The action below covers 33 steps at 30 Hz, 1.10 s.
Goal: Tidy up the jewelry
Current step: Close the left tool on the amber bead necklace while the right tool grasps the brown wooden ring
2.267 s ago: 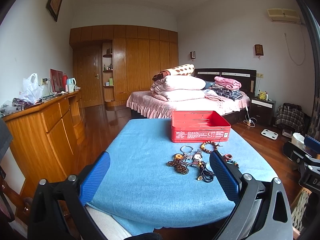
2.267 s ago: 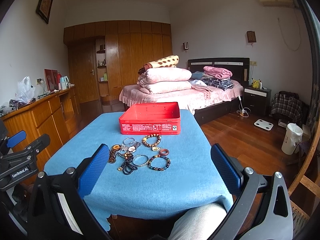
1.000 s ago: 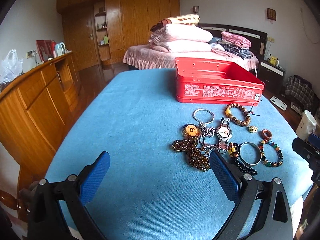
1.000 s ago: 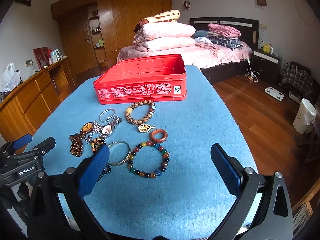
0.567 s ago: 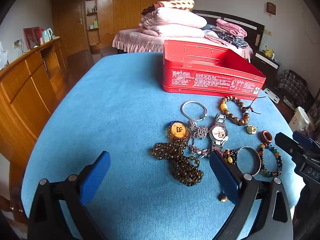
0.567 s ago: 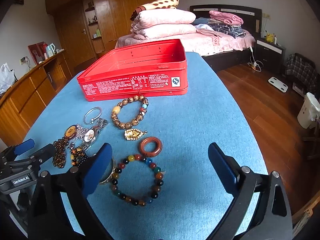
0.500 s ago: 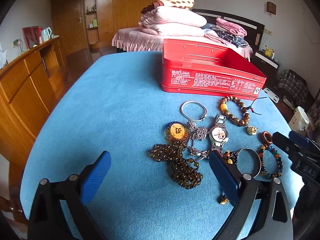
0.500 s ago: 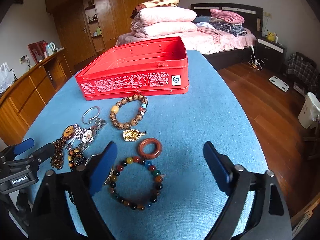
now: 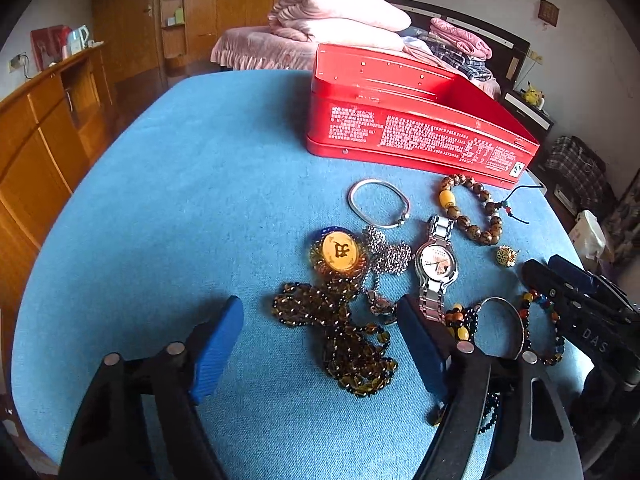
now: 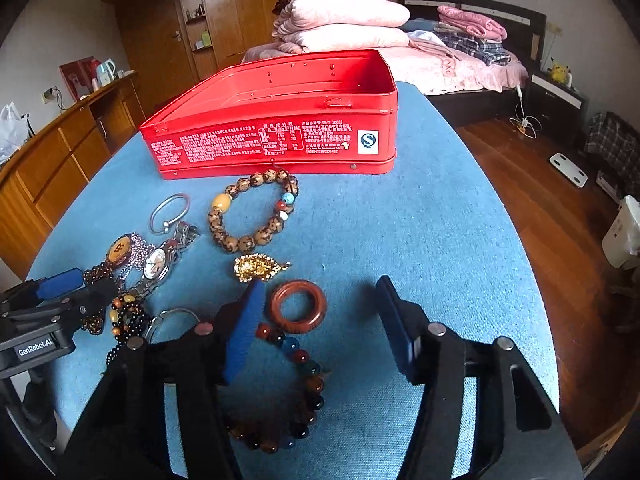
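An open red tin (image 9: 416, 120) (image 10: 280, 120) stands at the far side of the blue-covered table (image 9: 180, 200). Jewelry lies in front of it: a silver bangle (image 9: 378, 202), a brown bead bracelet (image 10: 252, 212), a watch (image 9: 436, 260), a yellow pendant (image 9: 339, 252), a dark bead necklace (image 9: 344, 336), a gold charm (image 10: 256, 266), a red-brown ring (image 10: 297, 306) and a multicoloured bead bracelet (image 10: 296, 396). My left gripper (image 9: 320, 332) is open, low over the dark necklace. My right gripper (image 10: 320, 312) is open, straddling the red-brown ring and the multicoloured bracelet.
A wooden sideboard (image 9: 36, 128) runs along the left. A bed with piled bedding (image 10: 352, 20) stands behind the table. Wooden floor and a white bin (image 10: 624, 232) lie to the right. The table's right edge is close to the right gripper.
Both grippers have moved forward and down toward the jewelry, and both jaws have narrowed somewhat. The right gripper now straddles the ring; the left sits over the dark necklace.
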{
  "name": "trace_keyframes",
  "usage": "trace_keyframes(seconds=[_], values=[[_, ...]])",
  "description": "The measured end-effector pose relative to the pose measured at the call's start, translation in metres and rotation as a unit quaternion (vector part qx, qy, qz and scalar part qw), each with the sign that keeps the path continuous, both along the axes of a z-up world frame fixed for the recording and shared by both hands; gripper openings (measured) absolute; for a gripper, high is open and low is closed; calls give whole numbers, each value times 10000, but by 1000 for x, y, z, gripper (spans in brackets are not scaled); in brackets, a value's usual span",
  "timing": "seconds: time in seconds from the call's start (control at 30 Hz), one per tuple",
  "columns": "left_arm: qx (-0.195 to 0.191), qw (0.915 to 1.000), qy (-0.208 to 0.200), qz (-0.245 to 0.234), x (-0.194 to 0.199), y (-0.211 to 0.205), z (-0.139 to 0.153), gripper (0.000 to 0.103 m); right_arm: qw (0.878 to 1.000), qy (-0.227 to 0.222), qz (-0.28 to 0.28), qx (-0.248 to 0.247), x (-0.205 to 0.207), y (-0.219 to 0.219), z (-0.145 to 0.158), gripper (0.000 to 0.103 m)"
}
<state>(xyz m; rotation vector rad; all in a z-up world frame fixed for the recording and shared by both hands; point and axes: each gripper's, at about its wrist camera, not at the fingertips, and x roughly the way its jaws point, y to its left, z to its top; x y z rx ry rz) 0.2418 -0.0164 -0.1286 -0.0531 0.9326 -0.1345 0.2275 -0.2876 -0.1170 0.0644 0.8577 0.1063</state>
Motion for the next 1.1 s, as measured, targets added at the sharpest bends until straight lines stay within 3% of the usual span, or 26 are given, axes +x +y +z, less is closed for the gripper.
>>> trace_keyframes(seconds=[0.2, 0.57, 0.87, 1.1], values=[[-144, 9998, 15, -96, 4, 2, 1, 63, 9996, -11, 40, -281, 0, 7, -2, 45], [-488, 9984, 159, -242, 2, 17, 3, 62, 9996, 7, -3, -282, 3, 6, -2, 43], [-75, 9996, 155, -240, 8, 6, 1, 48, 9996, 17, -50, -292, 4, 4, -2, 43], [-63, 9997, 113, -201, 6, 10, 0, 35, 9992, 94, -68, -378, 7, 12, -2, 44]])
